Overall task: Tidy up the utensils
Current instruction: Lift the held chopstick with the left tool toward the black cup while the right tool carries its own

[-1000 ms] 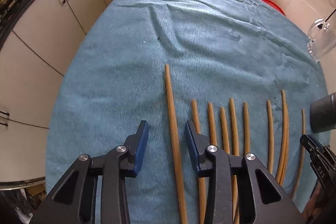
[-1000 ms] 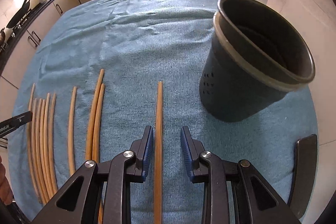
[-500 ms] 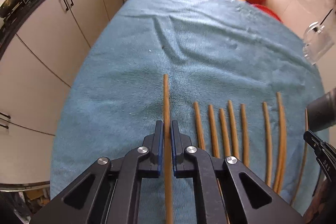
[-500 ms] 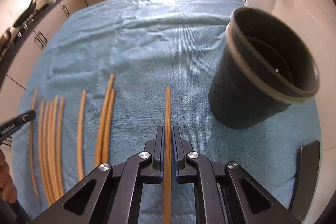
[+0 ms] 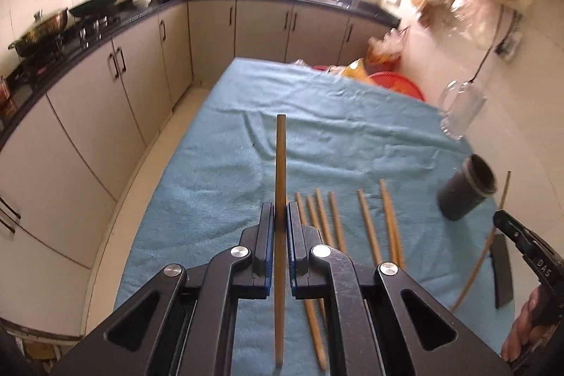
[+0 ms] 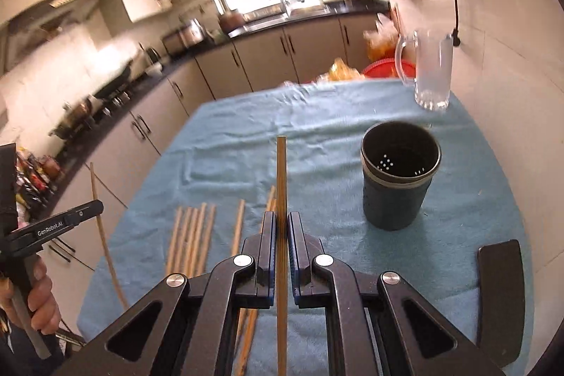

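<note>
My left gripper [image 5: 280, 217] is shut on a wooden chopstick [image 5: 280, 164] and holds it raised above the blue cloth [image 5: 218, 185]. My right gripper [image 6: 281, 224] is shut on another chopstick [image 6: 281, 178], also lifted off the cloth. Several more chopsticks [image 5: 366, 224] lie side by side on the cloth; they also show in the right wrist view [image 6: 192, 235]. A dark perforated utensil holder [image 6: 400, 178] stands upright to the right of my right gripper; it also shows in the left wrist view [image 5: 465, 192].
A clear glass pitcher [image 6: 430, 73] stands behind the holder near the wall. A flat black object [image 6: 500, 284] lies on the cloth at the right. Kitchen cabinets [image 5: 105, 87] run along the left of the table. A red basin [image 5: 394, 83] sits beyond the table's far end.
Both grippers closed on a chopstick each, then lifted them off the cloth and tilted upward, so the kitchen now fills the upper view.
</note>
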Motion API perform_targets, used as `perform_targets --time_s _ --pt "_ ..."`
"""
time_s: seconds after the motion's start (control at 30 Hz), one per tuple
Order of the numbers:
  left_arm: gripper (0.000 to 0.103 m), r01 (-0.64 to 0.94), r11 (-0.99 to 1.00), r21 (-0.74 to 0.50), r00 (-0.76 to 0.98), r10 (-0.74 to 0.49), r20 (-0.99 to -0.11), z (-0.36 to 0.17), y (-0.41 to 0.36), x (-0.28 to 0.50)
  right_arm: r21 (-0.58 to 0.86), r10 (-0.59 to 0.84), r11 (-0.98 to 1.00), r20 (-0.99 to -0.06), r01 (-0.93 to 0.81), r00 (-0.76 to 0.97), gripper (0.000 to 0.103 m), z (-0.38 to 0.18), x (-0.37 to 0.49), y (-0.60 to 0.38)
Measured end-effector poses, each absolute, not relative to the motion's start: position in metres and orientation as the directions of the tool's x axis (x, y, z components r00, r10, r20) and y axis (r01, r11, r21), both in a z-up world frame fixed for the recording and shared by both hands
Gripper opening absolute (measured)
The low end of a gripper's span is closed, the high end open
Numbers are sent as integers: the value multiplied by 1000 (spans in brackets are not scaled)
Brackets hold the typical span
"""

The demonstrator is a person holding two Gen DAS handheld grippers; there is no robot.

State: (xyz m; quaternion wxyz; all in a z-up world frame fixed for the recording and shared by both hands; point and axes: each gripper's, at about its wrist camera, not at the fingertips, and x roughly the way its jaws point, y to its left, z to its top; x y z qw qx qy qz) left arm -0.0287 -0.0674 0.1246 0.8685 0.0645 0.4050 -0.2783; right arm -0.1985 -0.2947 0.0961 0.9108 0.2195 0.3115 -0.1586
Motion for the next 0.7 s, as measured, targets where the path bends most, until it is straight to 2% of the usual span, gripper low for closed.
perform_targets --time_s 0.23,0.7 --pt "6 557 822 -117 544 -468 -697 141 -62 -55 332 -172 848 -565 413 807 7 102 -231 -292" --pt "6 563 823 -82 578 -462 -673 165 -75 -72 376 -225 824 -470 424 854 7 119 -264 -304"
